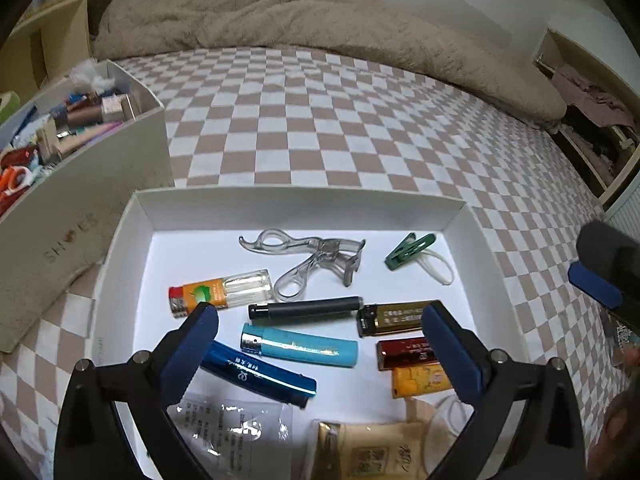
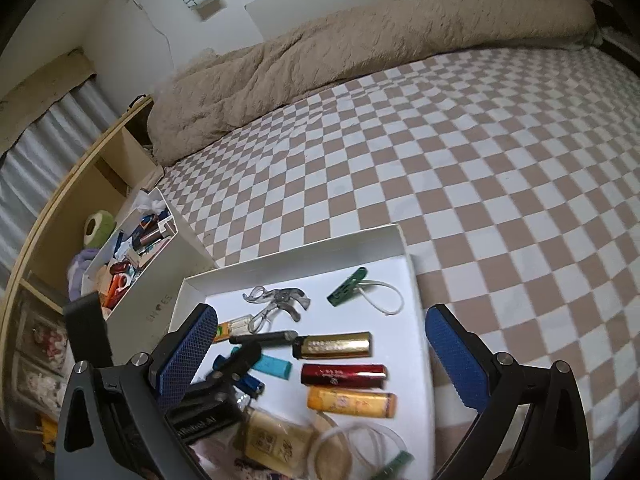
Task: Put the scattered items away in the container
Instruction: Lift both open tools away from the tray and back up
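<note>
In the left wrist view, the left claw (image 1: 320,328) fills the bottom of the frame with its blue-padded fingers wide apart and nothing between them, hovering over a shallow white cardboard tray (image 1: 300,208) that lies on the pink-and-white checkered bed (image 1: 360,120). Inside the tray, at centre frame, lie a clear plastic eyelash curler (image 1: 308,256), a green plastic clothespin (image 1: 408,252), an orange-labelled clear lighter (image 1: 220,290), a black cylindrical tube (image 1: 304,307), a teal lighter (image 1: 300,346), a gold lighter (image 1: 396,318) and a dark red lighter (image 1: 400,352). A tall white box full of clutter (image 1: 100,152) stands at the upper left, beside the tray. In the right wrist view, the right claw (image 2: 320,352) is likewise spread apart and empty at the lower frame.
</note>
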Motion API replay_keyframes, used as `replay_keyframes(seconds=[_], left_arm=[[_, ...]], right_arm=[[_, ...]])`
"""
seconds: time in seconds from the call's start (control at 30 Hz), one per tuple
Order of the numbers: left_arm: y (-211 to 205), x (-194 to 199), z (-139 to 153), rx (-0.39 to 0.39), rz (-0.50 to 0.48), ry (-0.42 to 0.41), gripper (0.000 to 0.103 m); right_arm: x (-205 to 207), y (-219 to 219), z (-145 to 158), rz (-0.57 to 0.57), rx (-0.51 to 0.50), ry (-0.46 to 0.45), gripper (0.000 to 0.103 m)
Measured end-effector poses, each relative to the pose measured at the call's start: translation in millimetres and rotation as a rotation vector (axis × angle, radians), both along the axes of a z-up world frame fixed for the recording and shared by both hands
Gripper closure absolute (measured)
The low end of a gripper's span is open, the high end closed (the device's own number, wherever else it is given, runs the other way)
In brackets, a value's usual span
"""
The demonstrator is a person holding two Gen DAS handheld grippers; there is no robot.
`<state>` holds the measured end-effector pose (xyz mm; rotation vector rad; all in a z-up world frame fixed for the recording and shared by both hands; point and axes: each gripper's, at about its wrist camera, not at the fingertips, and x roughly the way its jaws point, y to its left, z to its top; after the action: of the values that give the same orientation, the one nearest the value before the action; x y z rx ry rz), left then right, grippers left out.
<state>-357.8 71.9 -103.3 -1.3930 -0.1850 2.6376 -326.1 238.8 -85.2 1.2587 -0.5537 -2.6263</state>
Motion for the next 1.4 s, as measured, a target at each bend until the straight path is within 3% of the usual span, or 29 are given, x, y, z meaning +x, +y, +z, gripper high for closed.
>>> replay_keyframes(seconds=[0.33,0.77,1.4], left_arm=[[9,49,56,0.001,0.004,0.075,0.001],[16,112,99,0.002,-0.018,0.148,0.001],[20,170,102,-0.012,0.013,0.199,0.001]], right_arm=[[56,13,37,0.006,0.052,0.048,0.0],[122,23,64,-0.025,0.098,0.091,0.0],[148,21,59,0.078,0.118,0.115,0.0]])
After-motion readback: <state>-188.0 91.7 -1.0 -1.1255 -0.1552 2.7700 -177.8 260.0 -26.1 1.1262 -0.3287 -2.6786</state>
